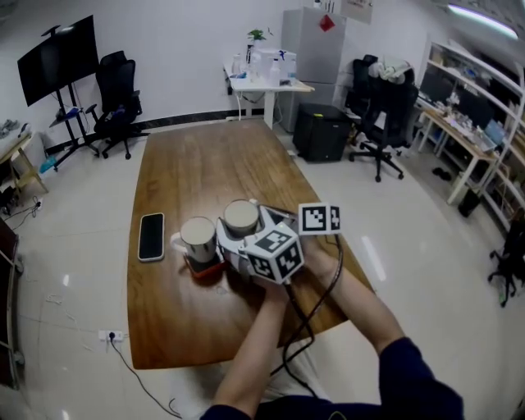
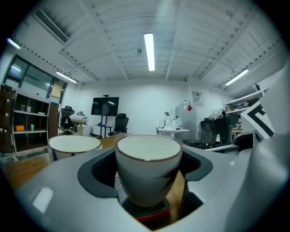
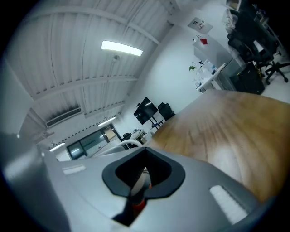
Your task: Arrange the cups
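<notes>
On the wooden table (image 1: 205, 164), towards its near end, one pale cup (image 2: 148, 165) sits upright on a dark coaster (image 2: 152, 214) with a red edge. The left tool (image 2: 149, 195) is released. Its jaws are spread round that cup, and a strip of wood shows between the cup and the right-hand jaw. A second cup (image 2: 74, 146) stands just beside it to the left, outside the jaws.

The right tool (image 3: 142, 179) is clenched. A sliver of white and red shows through its notch, and I cannot tell whether anything is pinched there. In the head view both tools crowd against the cups from the person's side.

A black phone (image 1: 151, 236) lies flat to the left of the cups, apart from them. Black cables (image 1: 308, 320) hang from the tools over the table's near edge.

Beyond the table stand a dark screen (image 1: 59, 56) on a stand, office chairs (image 1: 117, 97), a white desk (image 1: 267, 80) and shelving (image 1: 480, 107).

Each tool carries a cube (image 1: 275, 253) with black-and-white square markers. The notice (image 1: 358, 8) on the far wall is too small to read.
</notes>
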Motion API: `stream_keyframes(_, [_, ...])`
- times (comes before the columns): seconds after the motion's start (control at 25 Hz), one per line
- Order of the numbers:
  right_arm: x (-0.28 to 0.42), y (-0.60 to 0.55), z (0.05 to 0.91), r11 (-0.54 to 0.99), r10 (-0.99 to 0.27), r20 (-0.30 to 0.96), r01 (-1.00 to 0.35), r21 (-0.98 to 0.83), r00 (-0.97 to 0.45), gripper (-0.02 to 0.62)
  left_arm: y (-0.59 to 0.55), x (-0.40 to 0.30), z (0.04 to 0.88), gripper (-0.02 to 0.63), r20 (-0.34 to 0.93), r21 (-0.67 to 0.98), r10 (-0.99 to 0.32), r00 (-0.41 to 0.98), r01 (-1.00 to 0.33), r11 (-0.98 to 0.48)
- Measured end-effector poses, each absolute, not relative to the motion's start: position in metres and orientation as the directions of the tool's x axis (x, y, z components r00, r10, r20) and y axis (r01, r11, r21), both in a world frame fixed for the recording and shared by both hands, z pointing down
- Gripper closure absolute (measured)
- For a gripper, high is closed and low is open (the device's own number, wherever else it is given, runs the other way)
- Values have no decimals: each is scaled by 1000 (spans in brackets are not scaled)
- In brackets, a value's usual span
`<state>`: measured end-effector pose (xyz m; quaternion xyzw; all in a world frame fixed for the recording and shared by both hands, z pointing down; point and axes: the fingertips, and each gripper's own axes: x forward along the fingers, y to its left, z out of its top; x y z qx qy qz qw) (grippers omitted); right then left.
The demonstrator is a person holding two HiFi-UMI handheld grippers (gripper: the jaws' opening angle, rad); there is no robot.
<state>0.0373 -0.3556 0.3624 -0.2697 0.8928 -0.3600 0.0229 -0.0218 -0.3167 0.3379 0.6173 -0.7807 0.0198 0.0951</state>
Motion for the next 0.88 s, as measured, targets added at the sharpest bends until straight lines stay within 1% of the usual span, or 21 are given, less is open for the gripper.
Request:
stream_keyframes(0.24, [28, -377, 361, 646, -492, 190, -502, -576, -850, 588, -320, -29, 352, 201, 240, -49, -899, -366, -929, 366])
stream_keyframes(0.36, [22, -378, 364, 648, -462, 208, -488, -584, -862, 588, -316, -32, 352, 201, 235, -54, -881, -411, -910, 411])
stream_keyframes(0.48, [14, -377, 361, 709, -432, 206, -472, -524, -878, 588, -309, -34, 349, 202, 245, -56, -867, -434, -899, 434])
stream_keyframes(0.6, [10, -373, 355, 762, -422, 177, -454, -463, -889, 588, -304, -32, 353, 208, 251, -38, -873, -418, -906, 422])
stream_keyframes(0.88, [8, -370, 351, 787, -413, 136, -428, -445, -900, 588, -292, -17, 353, 206, 303, 29, -914, -271, -956, 293])
